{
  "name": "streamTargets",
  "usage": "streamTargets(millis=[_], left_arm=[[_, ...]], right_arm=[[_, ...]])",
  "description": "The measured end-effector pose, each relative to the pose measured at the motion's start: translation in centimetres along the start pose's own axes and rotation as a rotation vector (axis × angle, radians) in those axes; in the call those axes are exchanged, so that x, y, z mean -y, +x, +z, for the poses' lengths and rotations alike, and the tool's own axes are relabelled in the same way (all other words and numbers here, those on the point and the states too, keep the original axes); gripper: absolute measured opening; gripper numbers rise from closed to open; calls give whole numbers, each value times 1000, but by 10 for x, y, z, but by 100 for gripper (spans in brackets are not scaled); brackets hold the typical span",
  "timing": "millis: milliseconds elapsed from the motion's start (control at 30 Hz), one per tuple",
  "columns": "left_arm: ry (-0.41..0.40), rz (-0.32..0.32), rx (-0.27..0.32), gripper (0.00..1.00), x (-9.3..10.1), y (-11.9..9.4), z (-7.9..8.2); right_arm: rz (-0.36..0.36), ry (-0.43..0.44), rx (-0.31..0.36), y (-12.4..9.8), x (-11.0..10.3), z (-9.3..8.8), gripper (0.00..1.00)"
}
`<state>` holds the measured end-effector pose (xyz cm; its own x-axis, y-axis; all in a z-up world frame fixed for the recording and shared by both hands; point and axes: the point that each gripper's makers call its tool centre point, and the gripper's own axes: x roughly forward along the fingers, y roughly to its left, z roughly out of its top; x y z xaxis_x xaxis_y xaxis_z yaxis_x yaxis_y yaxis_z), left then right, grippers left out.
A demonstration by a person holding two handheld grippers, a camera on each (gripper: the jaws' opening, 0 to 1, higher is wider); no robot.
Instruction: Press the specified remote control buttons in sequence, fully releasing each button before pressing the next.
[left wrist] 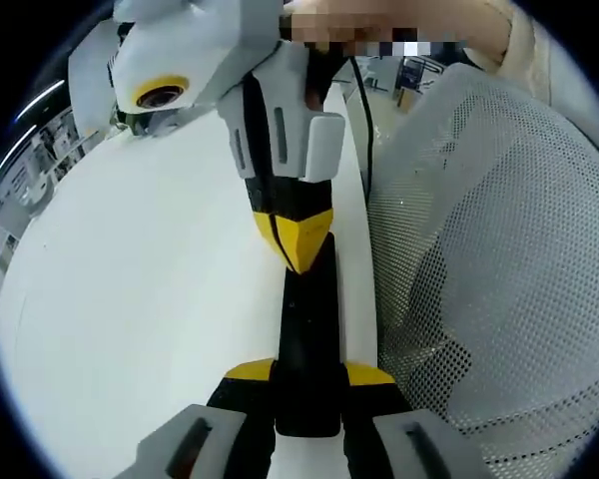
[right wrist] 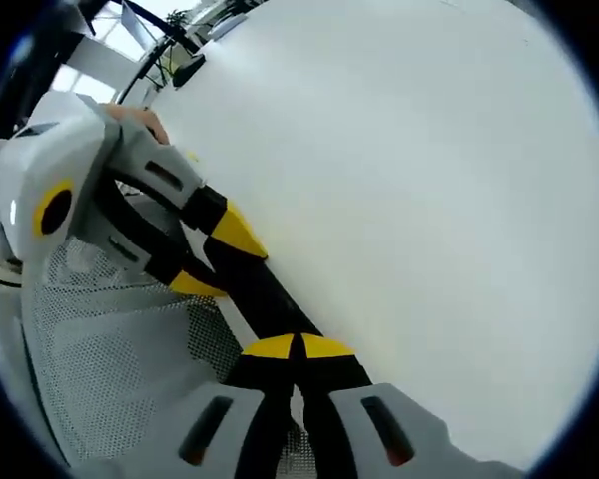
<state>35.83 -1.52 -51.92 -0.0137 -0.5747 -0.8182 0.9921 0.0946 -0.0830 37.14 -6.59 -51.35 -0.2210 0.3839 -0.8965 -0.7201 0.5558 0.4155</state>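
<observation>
Office or lab, white table (left wrist: 140,279), mesh chair (left wrist: 499,259), background shelving

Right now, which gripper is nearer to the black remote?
Left. The left gripper holds the remote between its jaws at one end. The right gripper has its closed tips at the other end, seemingly touching it, so the difference is slight.
</observation>
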Motion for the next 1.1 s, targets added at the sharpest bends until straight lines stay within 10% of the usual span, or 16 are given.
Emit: streamTargets(millis=[300, 800, 1100], left_arm=[[0, -2, 2, 24, 0, 0, 0], [11, -2, -2, 24, 1, 0, 0], [16, -2, -4, 24, 0, 0, 0]], right_arm=[[-51, -49, -35, -2, 6, -6, 0], [-109, -1040, -107, 1, -3, -6, 0], [-171, -1126, -71, 4, 0, -5, 0]])
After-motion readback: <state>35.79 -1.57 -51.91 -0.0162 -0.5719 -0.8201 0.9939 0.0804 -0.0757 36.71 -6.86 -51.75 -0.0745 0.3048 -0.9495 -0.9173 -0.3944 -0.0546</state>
